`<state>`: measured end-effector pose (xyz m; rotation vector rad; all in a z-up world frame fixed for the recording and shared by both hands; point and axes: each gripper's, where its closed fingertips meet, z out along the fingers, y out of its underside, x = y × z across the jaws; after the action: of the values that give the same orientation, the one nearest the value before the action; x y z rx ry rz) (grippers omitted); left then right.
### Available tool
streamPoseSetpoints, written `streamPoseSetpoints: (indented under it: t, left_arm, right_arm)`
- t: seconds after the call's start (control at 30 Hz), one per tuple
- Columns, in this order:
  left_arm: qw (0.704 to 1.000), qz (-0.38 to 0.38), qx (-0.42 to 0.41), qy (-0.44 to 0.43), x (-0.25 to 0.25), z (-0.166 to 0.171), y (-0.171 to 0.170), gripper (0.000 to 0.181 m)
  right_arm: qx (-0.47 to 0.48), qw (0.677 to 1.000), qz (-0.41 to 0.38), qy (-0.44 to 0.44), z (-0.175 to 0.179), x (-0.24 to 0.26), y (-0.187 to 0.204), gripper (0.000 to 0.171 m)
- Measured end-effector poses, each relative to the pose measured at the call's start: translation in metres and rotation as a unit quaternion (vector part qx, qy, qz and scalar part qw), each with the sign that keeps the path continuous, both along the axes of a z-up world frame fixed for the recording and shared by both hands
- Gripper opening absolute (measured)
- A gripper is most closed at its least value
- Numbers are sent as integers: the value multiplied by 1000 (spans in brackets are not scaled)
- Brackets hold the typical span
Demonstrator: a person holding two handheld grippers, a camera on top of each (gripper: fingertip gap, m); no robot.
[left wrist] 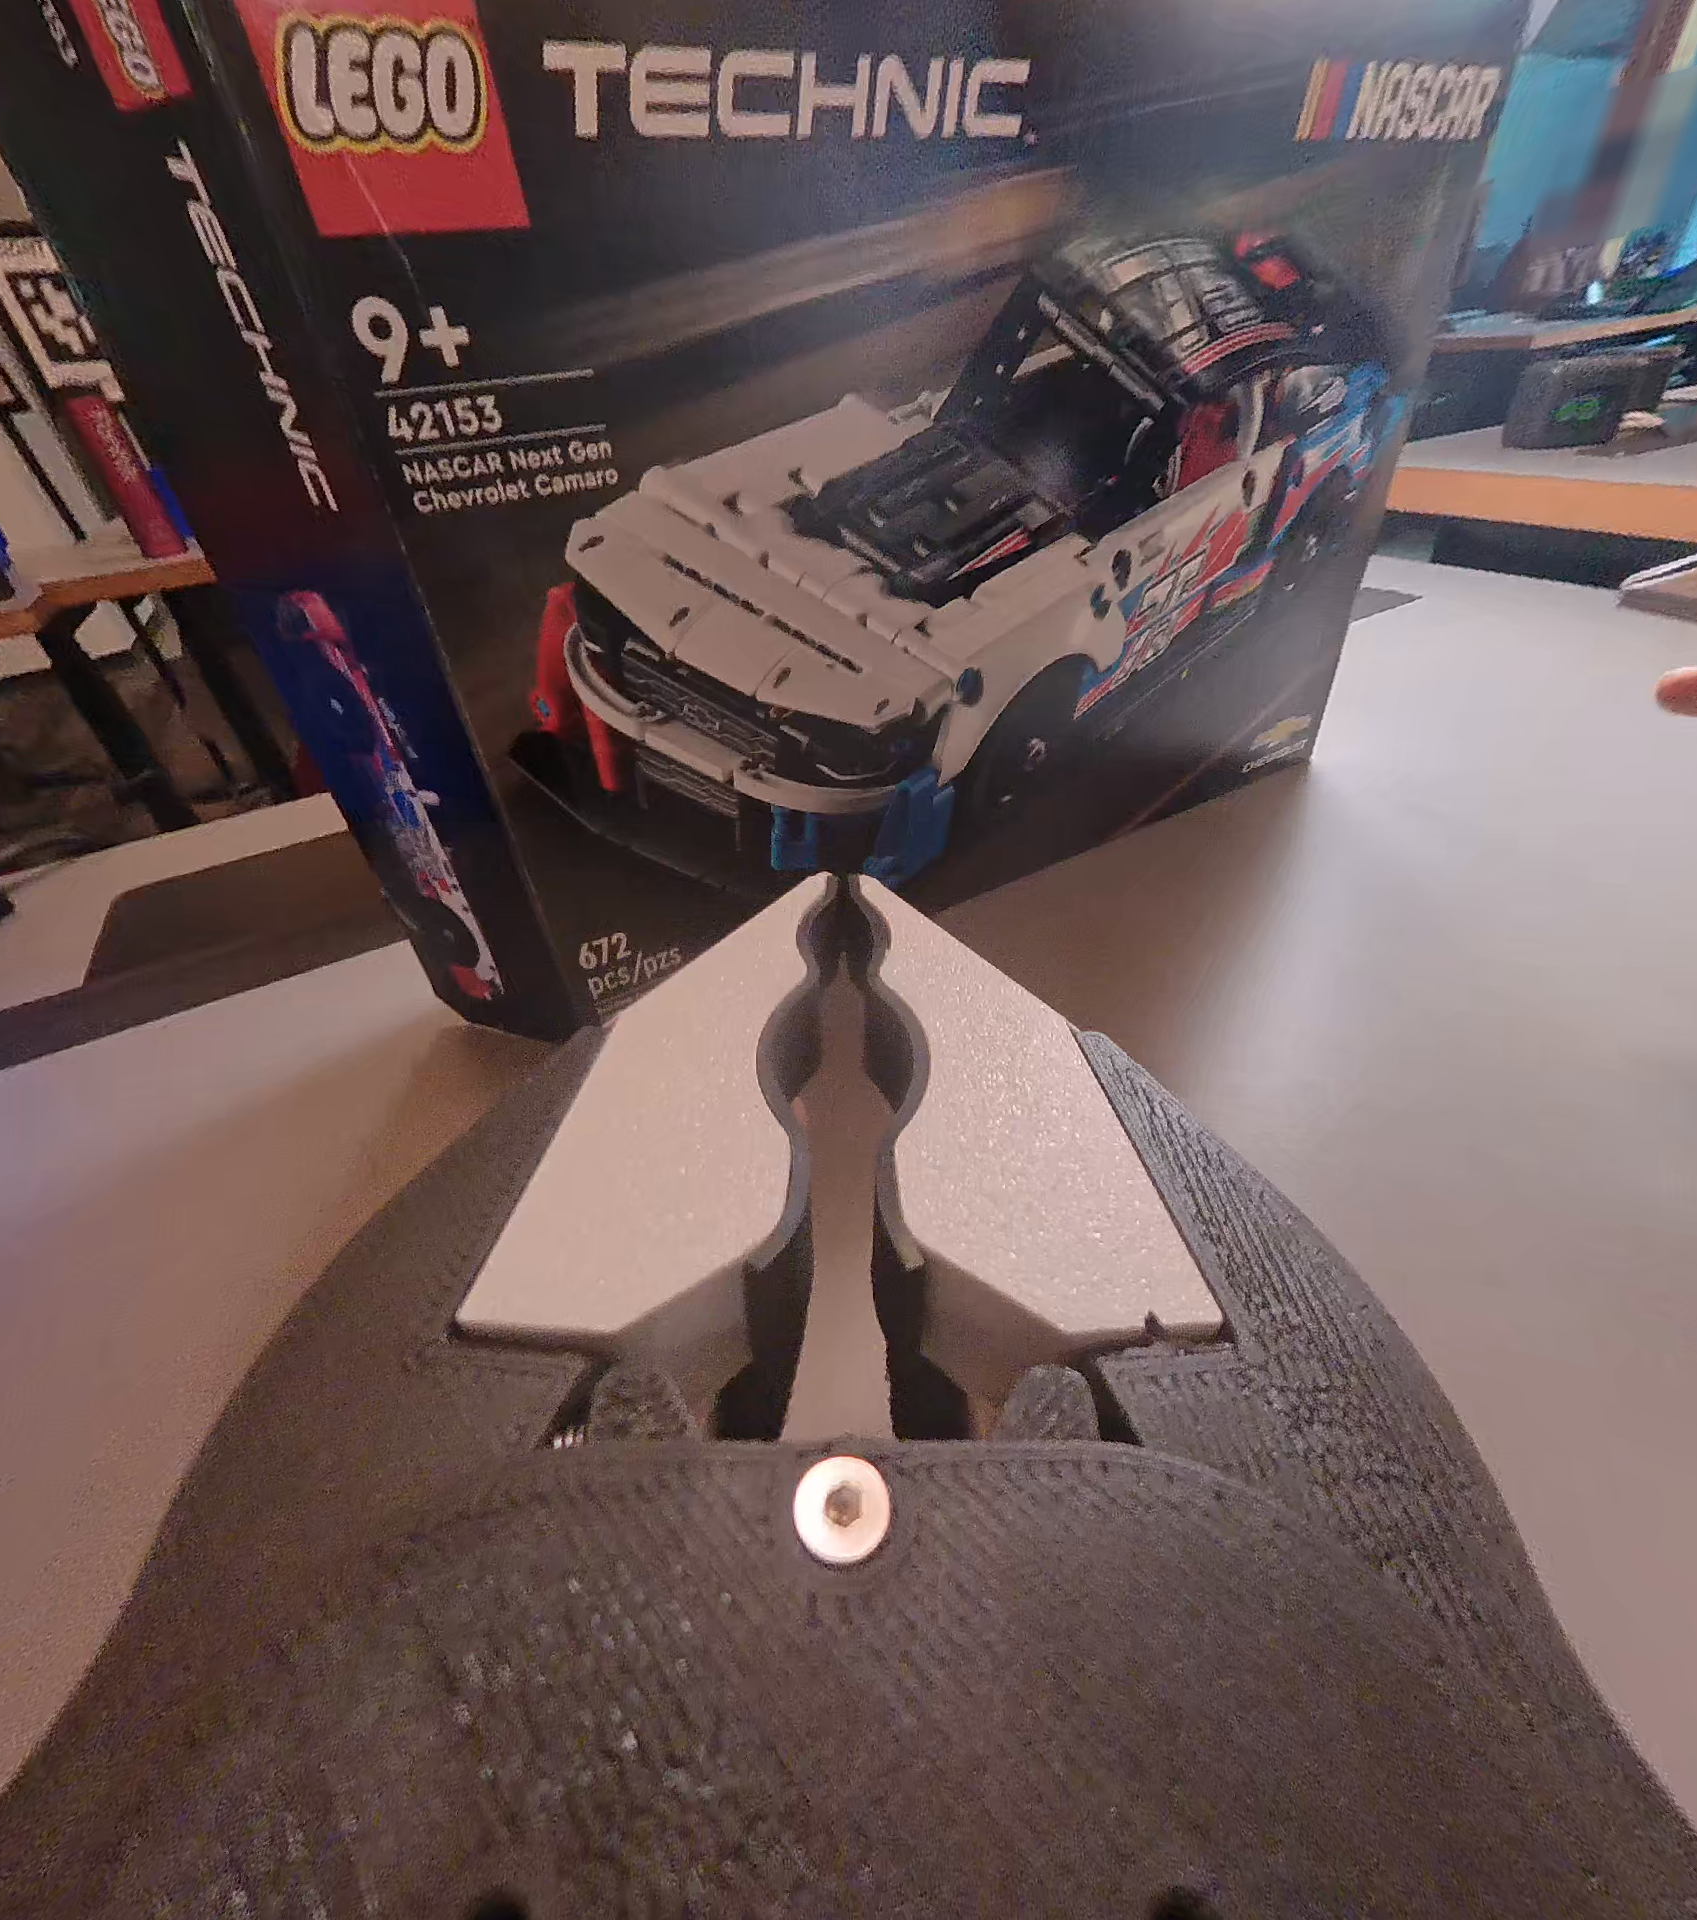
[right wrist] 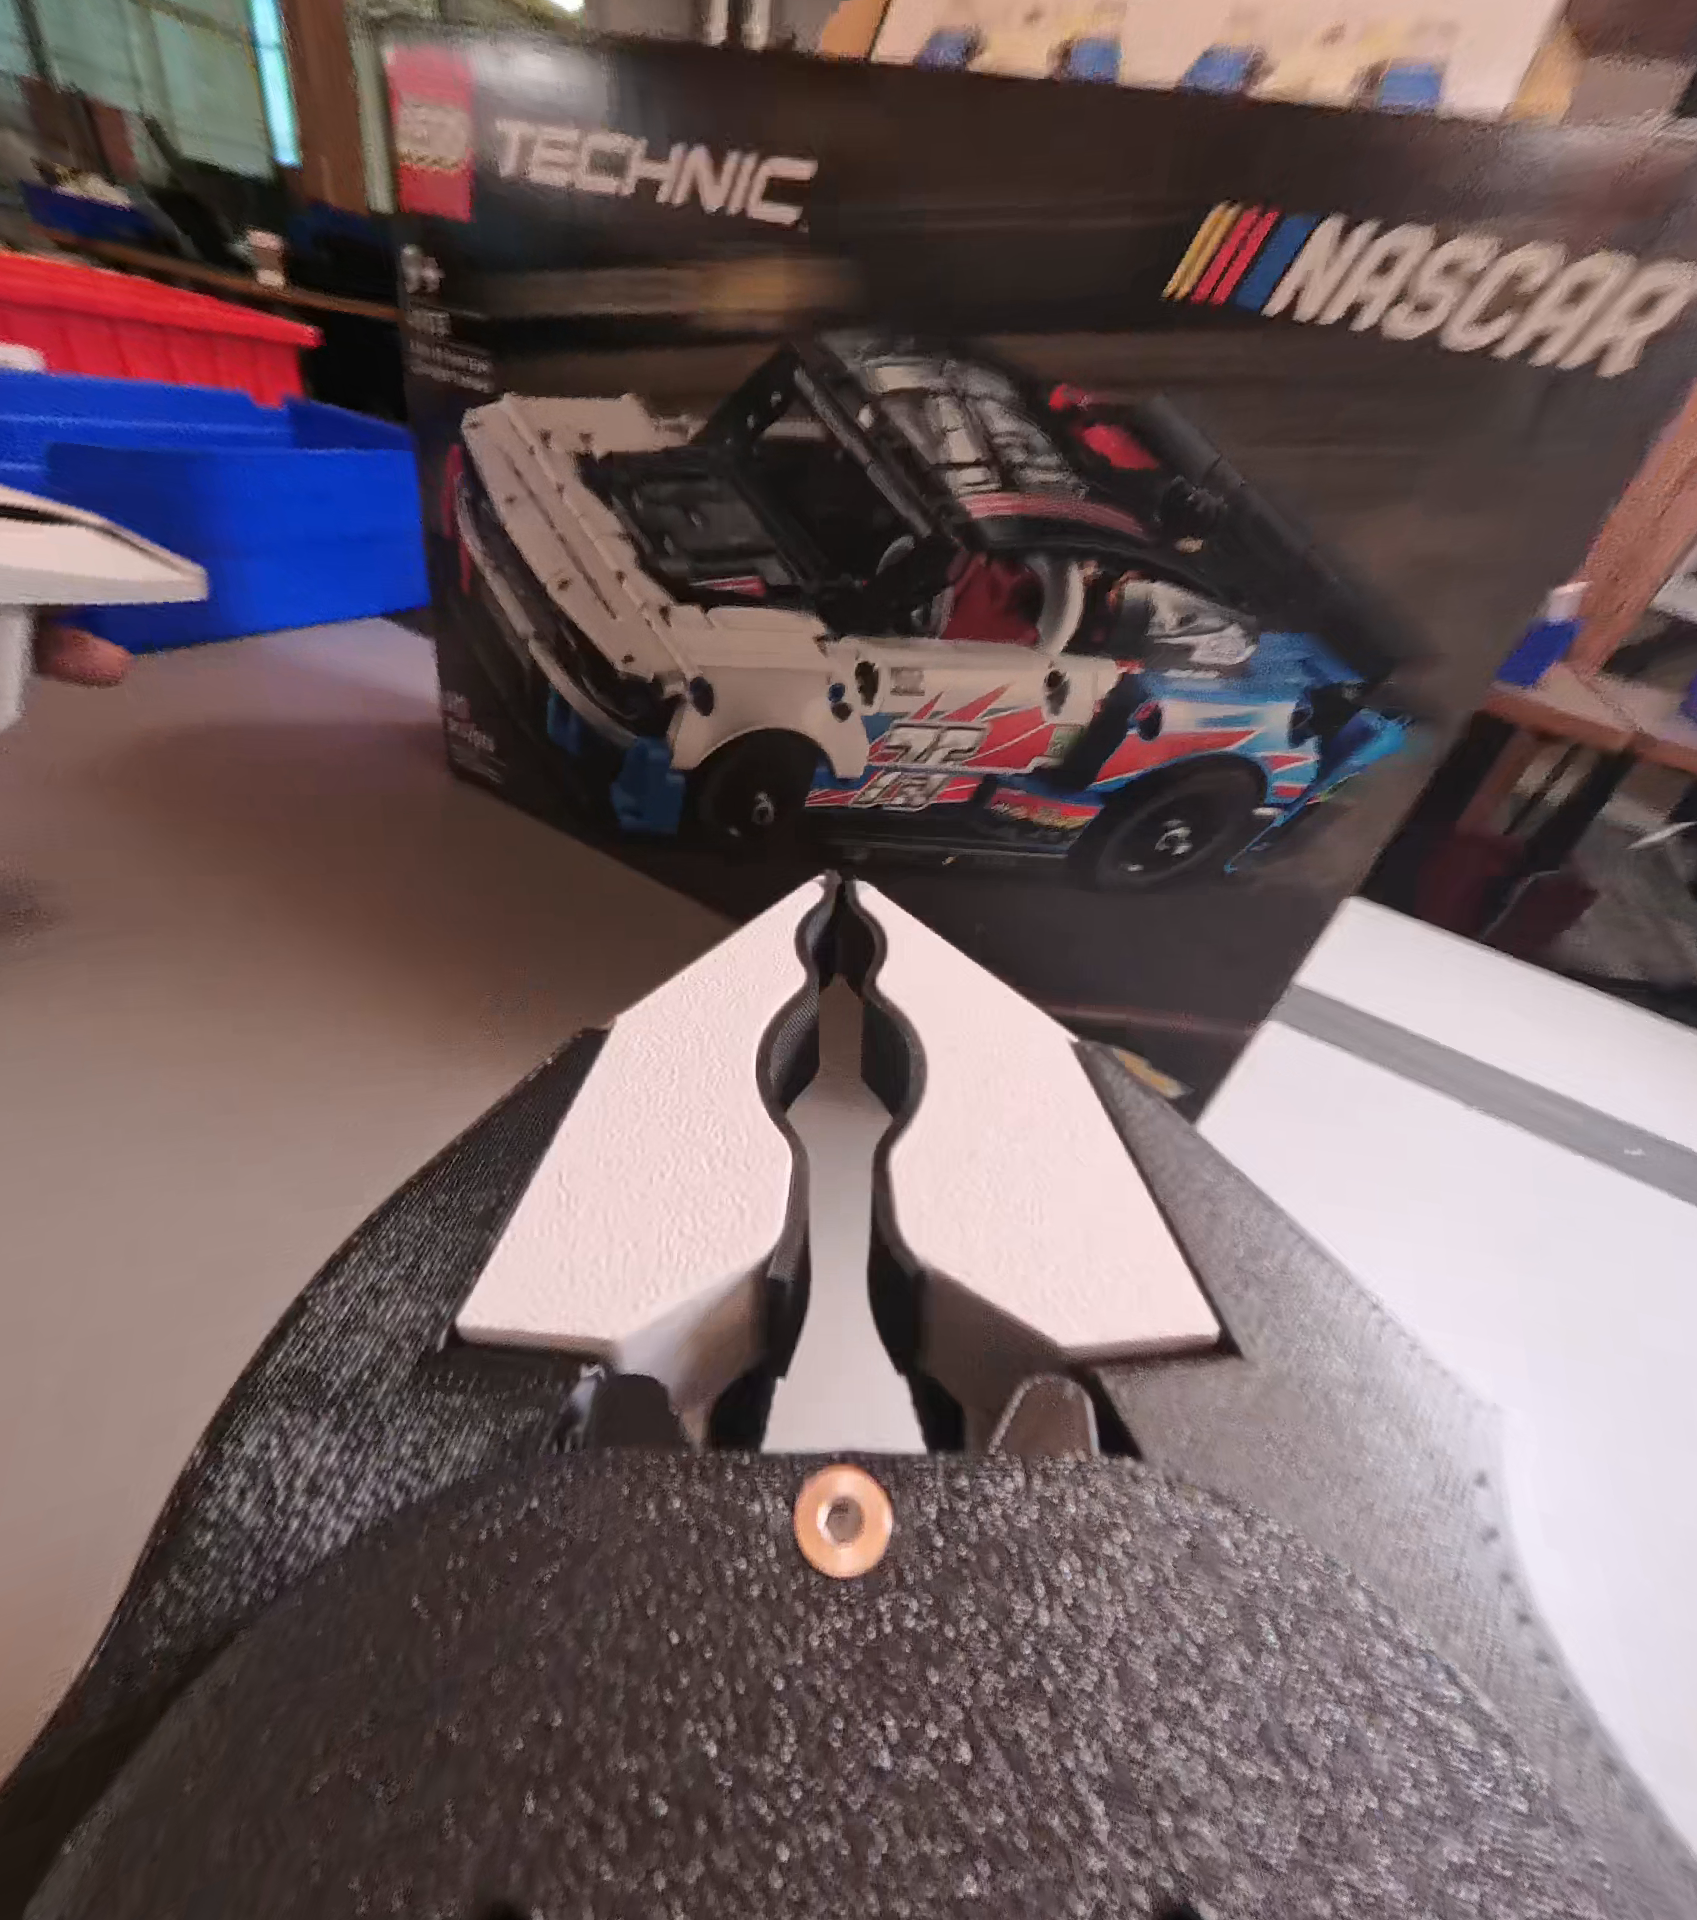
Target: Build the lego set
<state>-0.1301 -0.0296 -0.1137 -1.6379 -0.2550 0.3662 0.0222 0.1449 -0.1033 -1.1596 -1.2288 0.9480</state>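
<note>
A black lego box point(left wrist: 823, 436) point(right wrist: 979, 540) stands upright and closed on the grey tabletop point(left wrist: 1446, 987), its front showing a white, blue and red race car.

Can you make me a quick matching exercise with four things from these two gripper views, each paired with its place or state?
Things:
1. set box
2. left gripper
3. blue bin
4. red bin

Places or states:
A. shut, holding nothing
B. standing upright on the table
C. farthest back on the left, right wrist view
D. beside the box's left edge, right wrist view

Pairs: 1-B, 2-A, 3-D, 4-C
</note>
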Motion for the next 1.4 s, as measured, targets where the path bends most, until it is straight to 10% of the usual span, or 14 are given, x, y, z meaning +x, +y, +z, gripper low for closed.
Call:
streamPoseSetpoints:
  t: [0.13, 0.2, 0.33, 0.97, 1.4]
  left_arm:
    - [999, 25, -10, 20, -3, -1, 2, 4]
    - [999, 20, -24, 17, -2, -5, 5, 59]
    - [1000, -3, -19, -13, -1, -8, 8, 77]
    - [999, -24, -35, -18, -6, -16, 9, 38]
    - [998, 1, -52, -27, -17, -24, 8, 69]
  right_arm:
    - [8, 999, -37, 20, 5, 2, 11, 27]
    - [-19, 999, -36, 3, -1, -1, 14, 70]
    - [-36, 998, -49, -1, -6, 0, 24, 91]
    - [-23, 1000, -5, -15, -11, -8, 6, 86]
    - [-35, 999, 18, -21, -15, -11, -2, 87]
